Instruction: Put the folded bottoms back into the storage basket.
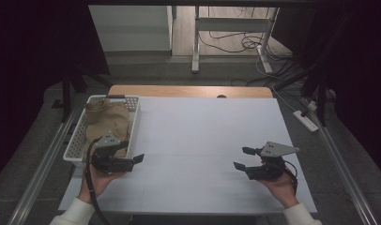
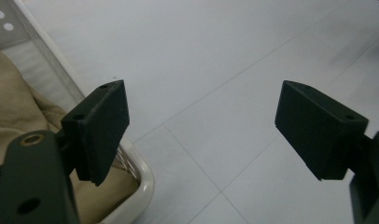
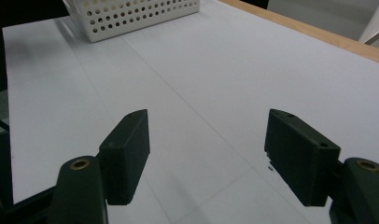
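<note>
Cloth (image 1: 108,123) bunched in basket (image 1: 75,140), far left of table (image 1: 202,136). Left gripper (image 1: 132,159) at basket's near corner, jaws apart, empty. Right gripper (image 1: 242,158) near right, jaws apart, empty. Advice: left dips over rim, pinches top fold, lifts straight up; keep clear of wall.

The left gripper (image 1: 134,159) hides the tan cloth's (image 1: 106,123) near end.

One basket (image 1: 76,140), one beige cloth (image 1: 109,123), two grippers

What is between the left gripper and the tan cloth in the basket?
Nothing separate. The left gripper is open beside the white basket's near corner, and the tan cloth lies inside it, so only the basket's low rim stands between them.
</note>
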`<action>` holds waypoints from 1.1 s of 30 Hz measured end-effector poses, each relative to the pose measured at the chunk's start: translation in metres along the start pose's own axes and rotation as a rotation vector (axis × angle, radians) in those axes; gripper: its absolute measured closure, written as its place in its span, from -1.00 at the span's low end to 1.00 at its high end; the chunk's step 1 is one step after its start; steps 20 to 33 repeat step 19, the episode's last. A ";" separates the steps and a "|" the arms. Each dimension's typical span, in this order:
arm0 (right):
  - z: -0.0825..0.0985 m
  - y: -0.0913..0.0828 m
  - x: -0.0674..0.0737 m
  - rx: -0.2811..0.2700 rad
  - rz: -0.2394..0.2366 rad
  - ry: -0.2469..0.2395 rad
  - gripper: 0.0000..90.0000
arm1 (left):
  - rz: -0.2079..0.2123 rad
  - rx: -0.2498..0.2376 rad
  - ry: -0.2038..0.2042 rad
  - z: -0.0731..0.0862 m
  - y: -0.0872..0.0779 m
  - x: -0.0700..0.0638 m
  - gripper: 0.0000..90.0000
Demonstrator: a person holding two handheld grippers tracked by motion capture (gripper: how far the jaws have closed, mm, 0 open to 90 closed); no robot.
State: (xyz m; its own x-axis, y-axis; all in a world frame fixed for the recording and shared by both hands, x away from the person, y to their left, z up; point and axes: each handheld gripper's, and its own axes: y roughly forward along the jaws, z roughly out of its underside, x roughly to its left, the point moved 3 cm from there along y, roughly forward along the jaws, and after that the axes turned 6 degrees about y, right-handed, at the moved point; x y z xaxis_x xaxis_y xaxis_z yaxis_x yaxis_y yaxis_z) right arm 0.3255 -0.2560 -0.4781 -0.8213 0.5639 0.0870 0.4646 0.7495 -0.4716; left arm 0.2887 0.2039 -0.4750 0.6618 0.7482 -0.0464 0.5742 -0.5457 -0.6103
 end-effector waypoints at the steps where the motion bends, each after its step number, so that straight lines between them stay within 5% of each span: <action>1: 0.003 -0.002 0.000 -0.001 0.004 0.001 -0.32 | -0.002 0.003 0.004 0.001 0.000 0.000 -0.60; 33: 0.011 -0.003 0.001 0.019 -0.008 -0.018 -0.33 | -0.005 -0.016 0.010 0.003 -0.005 0.001 -0.62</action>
